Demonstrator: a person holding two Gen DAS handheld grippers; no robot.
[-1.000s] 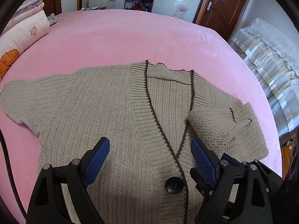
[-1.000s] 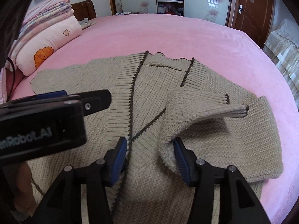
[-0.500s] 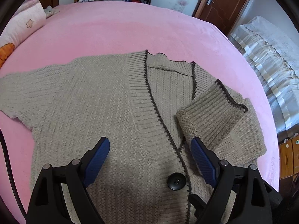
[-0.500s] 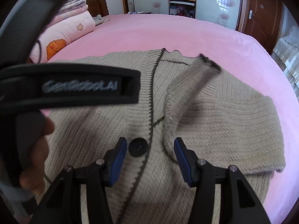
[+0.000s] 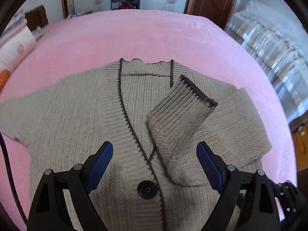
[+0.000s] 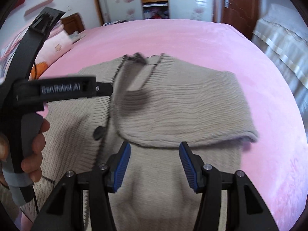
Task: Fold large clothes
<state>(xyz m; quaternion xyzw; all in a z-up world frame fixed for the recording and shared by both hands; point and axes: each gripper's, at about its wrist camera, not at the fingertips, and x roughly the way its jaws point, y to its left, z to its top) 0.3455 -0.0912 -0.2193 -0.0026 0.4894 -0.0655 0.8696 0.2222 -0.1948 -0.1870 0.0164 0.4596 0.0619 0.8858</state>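
Beige knitted cardigan [image 5: 80, 119] spread flat on pink bedspread [image 5: 146, 34], below both tools. Left gripper [image 5: 154, 161] spread wide, empty; right gripper [image 6: 155, 159] parted, empty. Ribbed sleeve cuff [image 5: 182, 111] folded across centre frame. Bare bedspread along upper frame.

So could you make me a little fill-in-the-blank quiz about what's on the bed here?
1. The cardigan lies on a ____ bedspread.
2. One sleeve is folded over the cardigan's ____.
3. The button on the cardigan is ____ in colour.
4. Both the left gripper and the right gripper have their jaws ____, holding nothing.

Missing words: pink; front; black; open
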